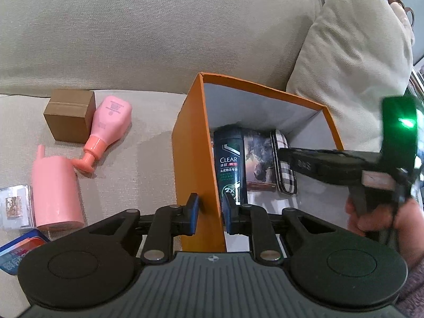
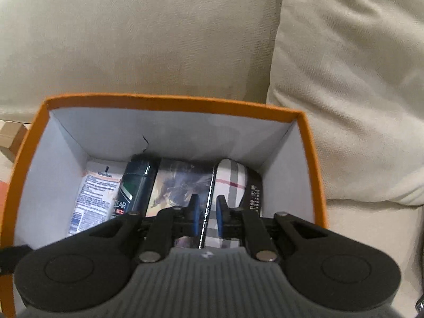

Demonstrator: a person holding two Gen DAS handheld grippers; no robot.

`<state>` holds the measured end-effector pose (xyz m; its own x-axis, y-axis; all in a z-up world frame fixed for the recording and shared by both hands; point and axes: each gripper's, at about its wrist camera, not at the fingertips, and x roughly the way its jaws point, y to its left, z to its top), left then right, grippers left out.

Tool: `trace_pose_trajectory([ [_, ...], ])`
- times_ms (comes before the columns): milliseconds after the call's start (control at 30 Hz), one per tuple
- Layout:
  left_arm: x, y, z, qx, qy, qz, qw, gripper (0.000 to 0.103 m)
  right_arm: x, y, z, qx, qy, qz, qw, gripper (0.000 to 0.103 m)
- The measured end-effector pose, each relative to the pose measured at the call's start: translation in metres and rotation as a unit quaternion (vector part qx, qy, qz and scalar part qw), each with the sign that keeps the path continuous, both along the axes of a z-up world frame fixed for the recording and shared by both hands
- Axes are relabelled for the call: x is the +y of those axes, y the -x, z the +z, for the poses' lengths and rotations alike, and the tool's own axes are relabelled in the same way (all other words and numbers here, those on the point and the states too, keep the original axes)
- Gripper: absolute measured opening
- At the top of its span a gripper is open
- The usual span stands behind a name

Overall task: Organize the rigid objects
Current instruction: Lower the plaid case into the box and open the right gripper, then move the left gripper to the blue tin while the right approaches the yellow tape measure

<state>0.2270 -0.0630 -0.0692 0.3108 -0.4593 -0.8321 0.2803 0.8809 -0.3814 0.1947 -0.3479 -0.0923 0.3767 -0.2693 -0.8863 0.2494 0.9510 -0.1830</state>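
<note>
An orange box (image 1: 190, 137) with white inner walls stands on a beige sofa. My left gripper (image 1: 210, 213) straddles its near left wall, one finger outside and one inside, not squeezing it. Inside lie a dark CLEAR bottle (image 1: 230, 164), a picture card (image 1: 258, 167) and a plaid case (image 1: 285, 169). In the right wrist view my right gripper (image 2: 208, 216) hovers open inside the box (image 2: 169, 102), above the edge of the plaid case (image 2: 233, 182), beside the picture card (image 2: 180, 185), the CLEAR bottle (image 2: 135, 185) and a white tube (image 2: 92, 196).
Left of the box on the seat lie a brown carton (image 1: 70, 114), a pink pump bottle (image 1: 106, 129), a pink cylinder (image 1: 54, 190), a clear packet (image 1: 14, 206) and a blue packet (image 1: 18, 251). A cream cushion (image 1: 352, 61) leans behind the box.
</note>
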Motion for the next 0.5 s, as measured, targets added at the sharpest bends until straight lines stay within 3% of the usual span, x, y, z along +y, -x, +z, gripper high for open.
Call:
trace_pose_trajectory([
  [100, 0.001, 0.001, 0.002, -0.002, 0.001, -0.002, 1.0000, 0.021, 0.006, 0.016, 0.008, 0.003, -0.018, 0.008, 1.000, 0.014],
  [233, 0.002, 0.002, 0.003, -0.004, 0.002, -0.003, 1.0000, 0.021, 0.009, 0.041, 0.003, 0.041, -0.043, -0.002, 0.998, 0.013],
  [367, 0.002, 0.004, 0.005, -0.006, 0.001, -0.004, 1.0000, 0.021, 0.016, 0.051, -0.023, 0.074, -0.013, 0.008, 0.997, 0.011],
  [500, 0.008, 0.008, 0.013, -0.017, 0.003, -0.004, 0.9998, 0.021, 0.009, 0.042, -0.030, 0.067, 0.014, 0.002, 0.998, 0.004],
])
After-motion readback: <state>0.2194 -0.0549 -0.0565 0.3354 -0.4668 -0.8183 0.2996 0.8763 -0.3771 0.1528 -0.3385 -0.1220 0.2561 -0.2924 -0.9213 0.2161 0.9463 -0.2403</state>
